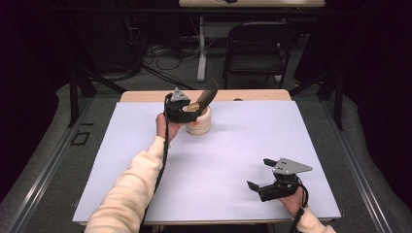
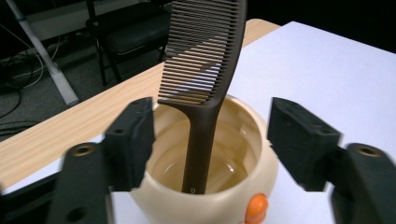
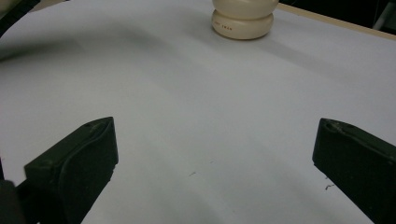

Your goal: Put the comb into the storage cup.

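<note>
Spread wide near the table's front edge, the right gripper (image 1: 260,174) is held empty; the left gripper (image 2: 210,135) stands released around a dark brown plastic comb (image 2: 205,70), probably leaning in the cream ceramic cup (image 2: 266,163).

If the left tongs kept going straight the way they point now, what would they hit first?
Probably the dark comb standing in the cream cup. In the left gripper view the left tongs are open, jaws either side of the cup's mouth, comb handle dead centre and untouched. The jaws might meet the cup's rim about then; depth is unclear.
</note>
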Action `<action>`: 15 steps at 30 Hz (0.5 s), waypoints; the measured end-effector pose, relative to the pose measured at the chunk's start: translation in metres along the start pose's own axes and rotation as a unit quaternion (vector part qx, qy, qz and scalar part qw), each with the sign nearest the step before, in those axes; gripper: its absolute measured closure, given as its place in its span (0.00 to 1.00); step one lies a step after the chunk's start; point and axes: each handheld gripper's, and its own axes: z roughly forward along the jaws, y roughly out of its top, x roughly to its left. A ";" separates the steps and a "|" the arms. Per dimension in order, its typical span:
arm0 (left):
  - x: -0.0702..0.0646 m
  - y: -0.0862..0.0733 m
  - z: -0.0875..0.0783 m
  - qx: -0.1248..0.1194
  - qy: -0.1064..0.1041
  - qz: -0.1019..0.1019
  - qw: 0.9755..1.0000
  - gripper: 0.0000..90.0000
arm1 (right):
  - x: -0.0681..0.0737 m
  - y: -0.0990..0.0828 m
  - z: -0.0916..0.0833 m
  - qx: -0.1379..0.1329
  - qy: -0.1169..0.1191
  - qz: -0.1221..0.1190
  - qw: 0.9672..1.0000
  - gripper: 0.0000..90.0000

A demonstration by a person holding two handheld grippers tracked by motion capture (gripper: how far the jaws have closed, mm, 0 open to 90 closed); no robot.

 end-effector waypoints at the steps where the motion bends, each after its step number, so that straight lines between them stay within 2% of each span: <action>1: 0.000 0.000 -0.002 0.000 0.001 0.000 1.000 0.29 | 0.000 0.000 0.000 -0.001 0.000 0.000 1.000 0.00; 5: -0.001 0.001 -0.011 0.011 0.005 0.008 1.000 0.19 | 0.000 0.000 0.000 0.000 0.001 0.000 1.000 0.00; 8: -0.001 0.000 -0.018 0.017 -0.002 0.006 1.000 0.16 | 0.000 0.000 0.000 0.001 0.000 0.000 1.000 0.00; 10: -0.003 -0.001 -0.024 0.024 0.006 0.018 1.000 0.13 | 0.000 0.000 0.000 0.001 0.000 -0.001 1.000 0.00; 15: -0.007 -0.004 -0.036 0.037 0.010 0.030 0.999 0.04 | 0.000 0.000 0.000 0.003 -0.001 -0.003 1.000 0.00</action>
